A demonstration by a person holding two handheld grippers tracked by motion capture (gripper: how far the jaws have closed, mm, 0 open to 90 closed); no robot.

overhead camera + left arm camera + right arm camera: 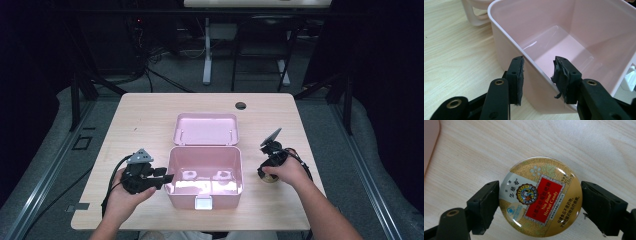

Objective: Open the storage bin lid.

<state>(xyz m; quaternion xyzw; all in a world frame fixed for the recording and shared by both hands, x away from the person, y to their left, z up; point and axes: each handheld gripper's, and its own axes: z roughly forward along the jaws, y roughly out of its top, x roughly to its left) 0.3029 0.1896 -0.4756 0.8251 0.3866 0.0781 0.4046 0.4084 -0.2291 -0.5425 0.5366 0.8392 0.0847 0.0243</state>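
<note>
While the counter (150,120) carries the open pink box (205,192) at its middle, the round candy tin (540,196) lies flat on the wood just right of that box, so a lift must carry it leftward over the rim. Gold, with a red label, it sits between the right gripper (540,206) jaws, gripped at both edges. The left gripper (537,78) jaws stand open astride the box's left wall.
</note>
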